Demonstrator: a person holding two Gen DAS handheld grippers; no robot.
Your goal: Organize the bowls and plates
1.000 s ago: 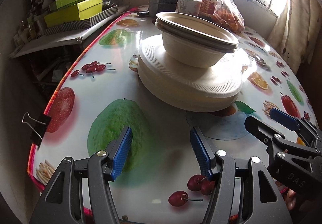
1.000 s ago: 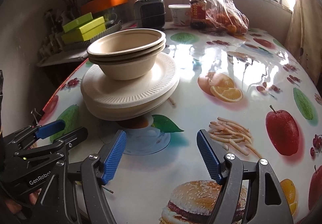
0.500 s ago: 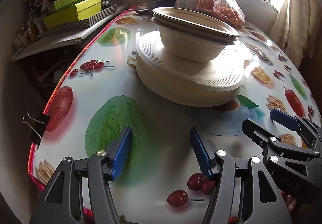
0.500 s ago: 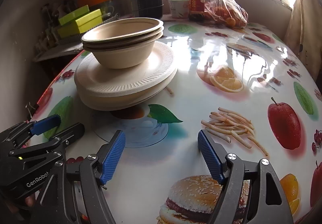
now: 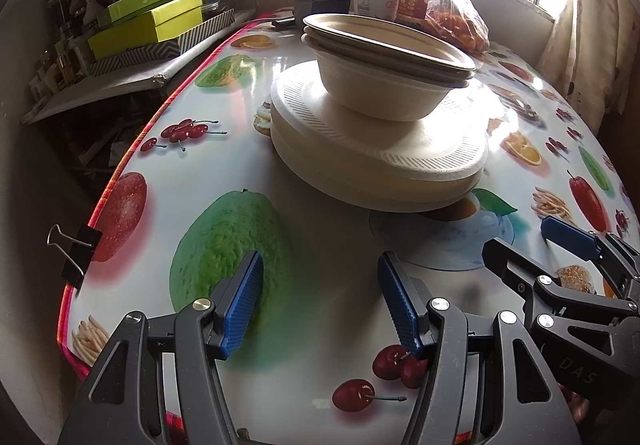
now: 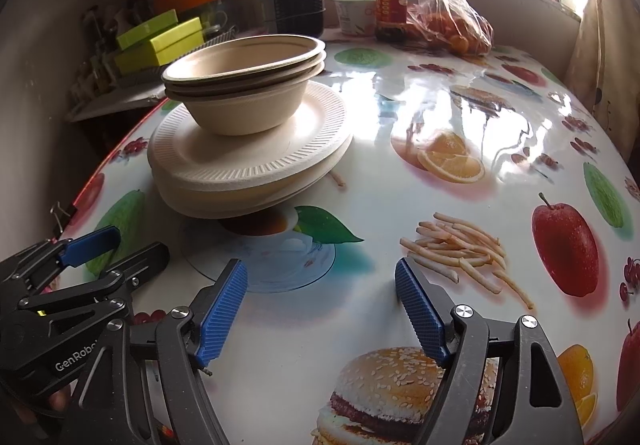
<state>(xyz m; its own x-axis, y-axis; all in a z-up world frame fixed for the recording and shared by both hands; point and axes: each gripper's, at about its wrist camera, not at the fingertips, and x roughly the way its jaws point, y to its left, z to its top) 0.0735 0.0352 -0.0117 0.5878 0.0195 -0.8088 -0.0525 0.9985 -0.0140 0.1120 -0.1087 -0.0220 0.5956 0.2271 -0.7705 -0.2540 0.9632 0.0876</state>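
Nothing on the table (image 6: 400, 205) has shifted since a second ago, and both my hands have kept their place; only my right tongs (image 6: 320, 309) have spread a little wider and are still opening, with nothing between their blue pads (image 6: 222, 311). My left tongs (image 5: 320, 305) stand apart as before, empty, over the printed green fruit and cherries on the glossy fruit-print tablecloth. Ahead of both sits the stack of paper bowls (image 5: 384, 65), three nested beige ones, resting upright on top of a pile of white disposable plates (image 5: 372, 149). That pile lies toward the left edge of the table, partly over a printed cup-and-saucer picture. Beyond it, at the far end near the window, stand a small grey heater (image 6: 294, 7), a white tub (image 6: 354, 19), a red-labelled jar (image 6: 391, 11) and a clear bag of oranges (image 6: 452, 25). A binder clip (image 5: 74, 255) grips the tablecloth's near left edge.
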